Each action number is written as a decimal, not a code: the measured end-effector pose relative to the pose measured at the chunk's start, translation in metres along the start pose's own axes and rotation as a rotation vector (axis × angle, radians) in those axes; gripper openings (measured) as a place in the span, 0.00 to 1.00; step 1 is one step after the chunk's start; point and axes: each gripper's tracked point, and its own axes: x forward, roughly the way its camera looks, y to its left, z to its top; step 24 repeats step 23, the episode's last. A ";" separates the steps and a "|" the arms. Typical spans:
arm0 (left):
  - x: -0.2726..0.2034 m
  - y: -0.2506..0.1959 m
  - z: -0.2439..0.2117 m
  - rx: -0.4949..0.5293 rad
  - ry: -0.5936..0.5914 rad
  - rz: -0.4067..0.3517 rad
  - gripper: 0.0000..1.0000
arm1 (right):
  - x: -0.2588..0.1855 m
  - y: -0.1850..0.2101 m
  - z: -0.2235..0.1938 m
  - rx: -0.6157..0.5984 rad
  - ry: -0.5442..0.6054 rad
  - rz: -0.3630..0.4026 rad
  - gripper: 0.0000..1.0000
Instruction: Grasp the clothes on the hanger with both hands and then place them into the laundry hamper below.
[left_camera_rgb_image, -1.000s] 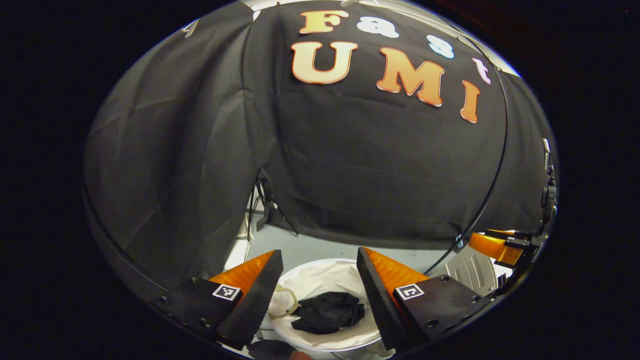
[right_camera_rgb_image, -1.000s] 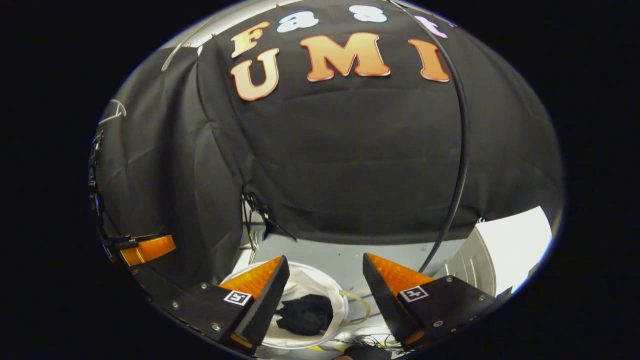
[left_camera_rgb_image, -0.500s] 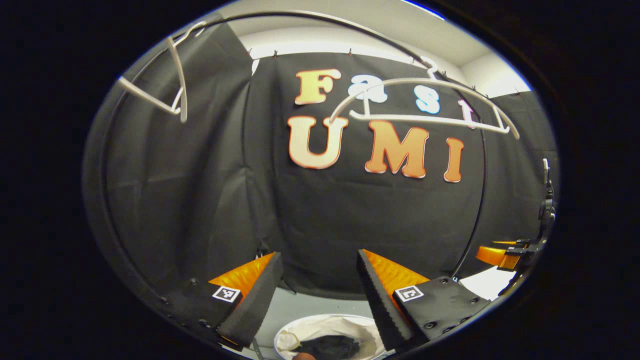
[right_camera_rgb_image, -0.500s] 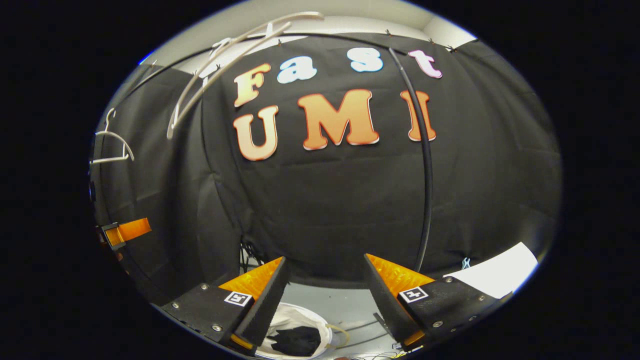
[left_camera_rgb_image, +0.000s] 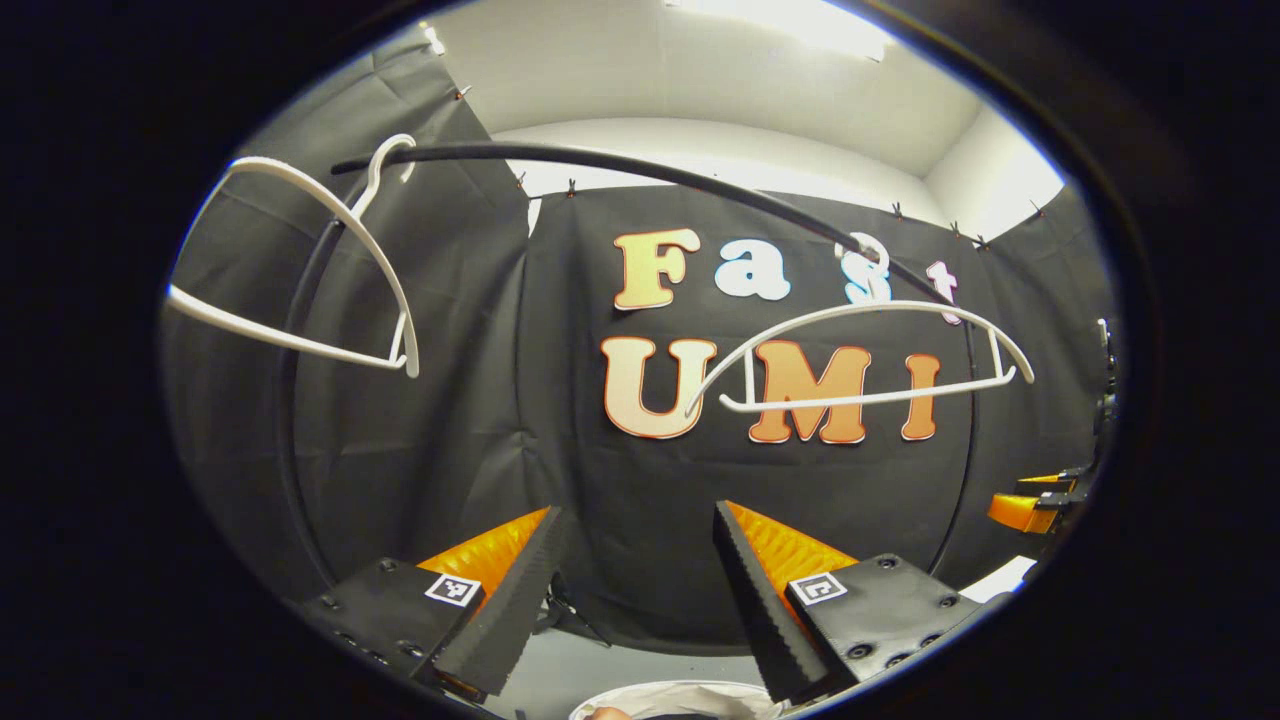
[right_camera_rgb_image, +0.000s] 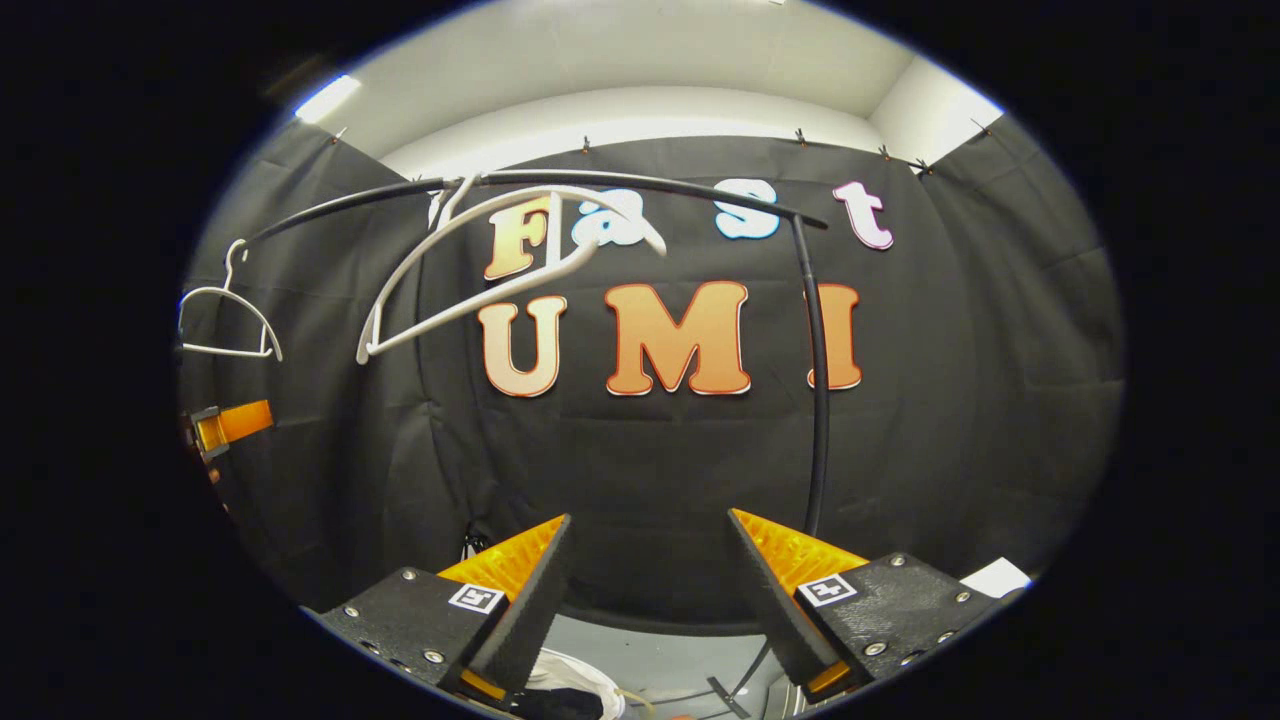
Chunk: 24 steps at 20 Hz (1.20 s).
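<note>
Both grippers, left gripper (left_camera_rgb_image: 632, 590) and right gripper (right_camera_rgb_image: 648, 600), are gaping empty beneath 2 bare hangers (left_camera_rgb_image: 860, 360), suggesting the hamper (left_camera_rgb_image: 660, 692) drop is finished.

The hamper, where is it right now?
The hamper sits low on the floor, at the bottom edge of the left gripper view, below the two bare hangers on the rail.

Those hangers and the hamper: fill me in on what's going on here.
A person holds a gripper in each hand, and both the left gripper and right gripper are open and empty. Two white hangers hang bare on the black rail. The laundry hamper sits below with a dark garment inside.
</note>
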 end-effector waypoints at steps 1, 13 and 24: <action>-0.001 -0.001 0.005 -0.001 -0.003 -0.004 0.92 | -0.003 -0.001 0.002 -0.002 -0.006 0.004 0.99; -0.022 0.001 0.020 0.055 -0.046 0.032 0.92 | -0.011 0.002 0.003 0.024 -0.014 0.020 0.99; -0.023 0.009 0.006 0.057 -0.011 0.051 0.92 | -0.012 0.001 0.002 0.026 -0.018 0.019 0.99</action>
